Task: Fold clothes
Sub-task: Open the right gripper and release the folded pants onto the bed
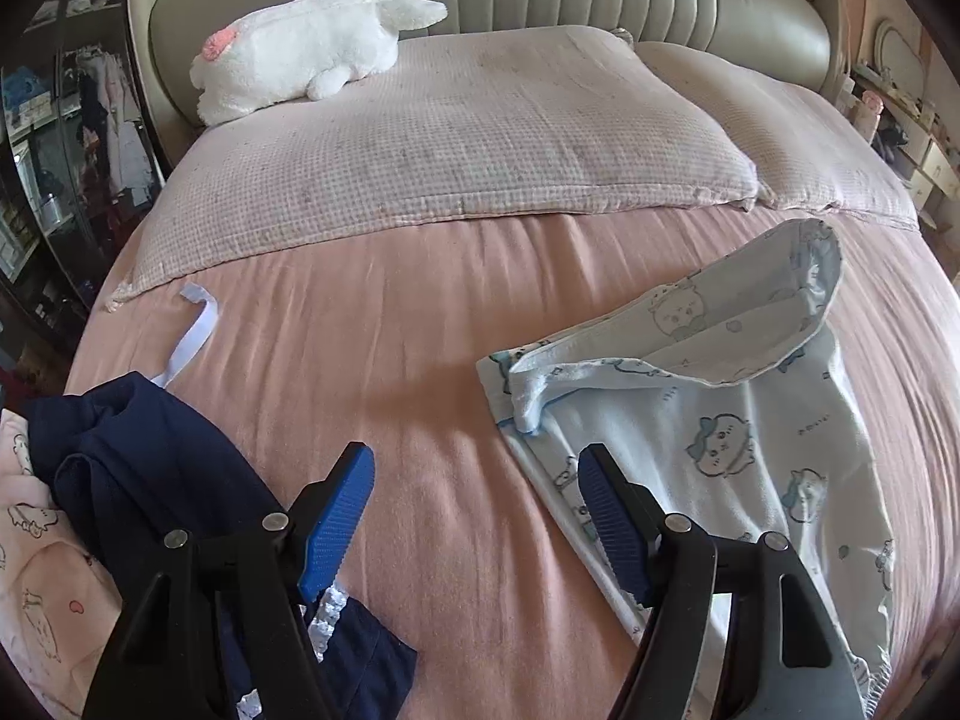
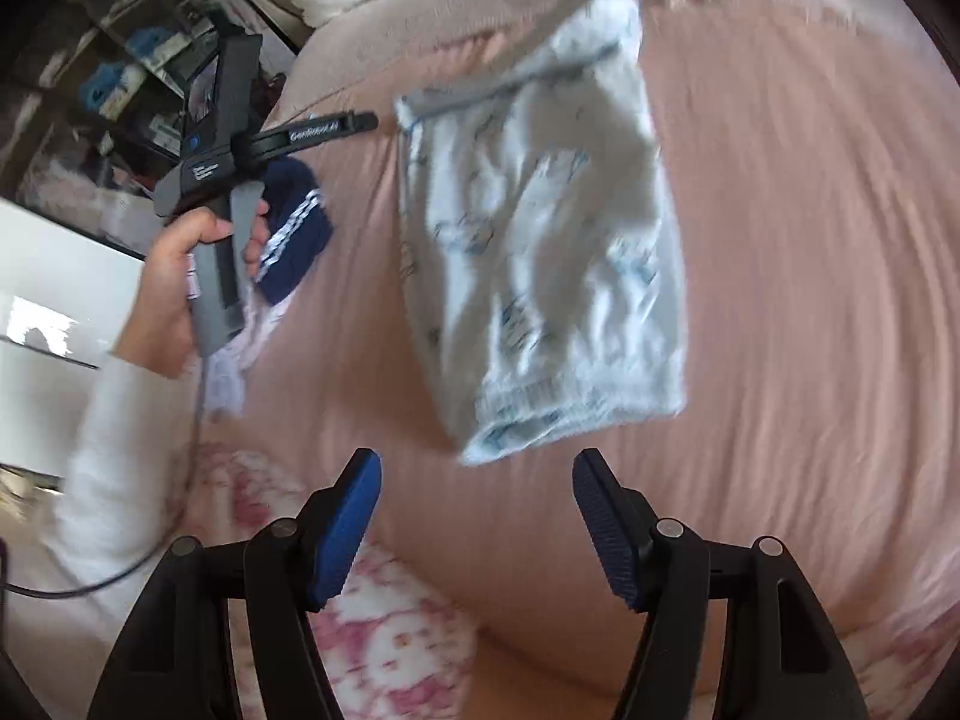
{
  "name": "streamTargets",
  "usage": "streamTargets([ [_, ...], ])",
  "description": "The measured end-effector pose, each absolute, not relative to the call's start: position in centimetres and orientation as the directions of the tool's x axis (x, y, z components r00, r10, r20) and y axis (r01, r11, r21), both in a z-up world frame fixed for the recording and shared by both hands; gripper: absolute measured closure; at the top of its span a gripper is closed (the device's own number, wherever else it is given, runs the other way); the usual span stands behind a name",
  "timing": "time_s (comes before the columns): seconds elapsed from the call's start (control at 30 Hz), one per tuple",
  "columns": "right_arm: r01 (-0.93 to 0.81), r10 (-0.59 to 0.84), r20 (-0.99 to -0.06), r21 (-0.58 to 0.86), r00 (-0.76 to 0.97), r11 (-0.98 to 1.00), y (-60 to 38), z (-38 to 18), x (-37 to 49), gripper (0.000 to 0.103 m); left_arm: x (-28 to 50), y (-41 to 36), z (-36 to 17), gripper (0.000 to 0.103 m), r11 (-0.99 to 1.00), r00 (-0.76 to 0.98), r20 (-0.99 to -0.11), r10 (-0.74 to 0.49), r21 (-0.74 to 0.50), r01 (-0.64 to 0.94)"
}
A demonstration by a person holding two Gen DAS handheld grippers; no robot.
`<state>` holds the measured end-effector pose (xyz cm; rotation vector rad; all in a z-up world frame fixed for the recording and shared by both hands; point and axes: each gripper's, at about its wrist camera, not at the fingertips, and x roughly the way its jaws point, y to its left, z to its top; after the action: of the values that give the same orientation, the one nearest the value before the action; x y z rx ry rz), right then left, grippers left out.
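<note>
A pale blue garment point(image 1: 744, 420) printed with cartoon animals lies partly folded on the pink bedsheet point(image 1: 390, 330); it also shows, blurred, in the right wrist view point(image 2: 540, 240). My left gripper point(image 1: 474, 504) is open and empty, just above the sheet, its right finger over the garment's left edge. My right gripper point(image 2: 477, 516) is open and empty, above the bed near the garment's lower hem. A dark navy garment point(image 1: 138, 468) with white stripes lies left of the left gripper, also in the right wrist view point(image 2: 294, 222).
A checked pink pillow point(image 1: 450, 138) with a white plush toy point(image 1: 300, 54) lies at the headboard. A pink printed garment point(image 1: 36, 570) sits under the navy one. A white strap point(image 1: 192, 336) lies on the sheet. A pink-patterned cloth point(image 2: 384, 630) lies below the right gripper.
</note>
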<state>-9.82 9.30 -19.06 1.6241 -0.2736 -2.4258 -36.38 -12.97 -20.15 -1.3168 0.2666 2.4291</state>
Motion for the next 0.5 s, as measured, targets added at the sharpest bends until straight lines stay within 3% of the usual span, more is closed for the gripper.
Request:
streamTargets([
  [0.1,0.112,-0.147,-0.880,0.107,-0.453,-0.988,8.4,-19.7,-11.8,0.037,-35.6,-12.1,-19.8,0.034,-0.871,-0.445,-0.823,0.352,-0.115,-0.478],
  [0.2,0.138,-0.071,-0.878,0.006,-0.473,-0.990,7.4,-21.6,-14.5,0.037,-34.6,-9.9,-20.8,0.034,-0.825,-0.377,-0.840,0.389,-0.135,-0.549],
  [0.37,0.134,-0.071,-0.908,0.017,-0.413,-0.991,5.9,-26.3,-17.5,0.037,-34.7,-8.4,-24.2,0.034,-0.837,-0.359,-0.918,0.171,0.057,-0.544],
  [0.47,0.120,-0.083,-0.924,0.041,-0.373,-0.992,6.5,-27.1,-18.2,0.037,-35.4,-10.0,-24.2,0.034,-0.879,-0.370,-0.925,0.088,0.103,-0.466],
  [0.5,0.111,-0.080,-0.926,0.041,-0.370,-0.993,6.8,-27.0,-18.4,0.037,-35.1,-10.0,-23.7,0.034,-0.878,-0.370,-0.922,0.114,0.081,-0.472],
])
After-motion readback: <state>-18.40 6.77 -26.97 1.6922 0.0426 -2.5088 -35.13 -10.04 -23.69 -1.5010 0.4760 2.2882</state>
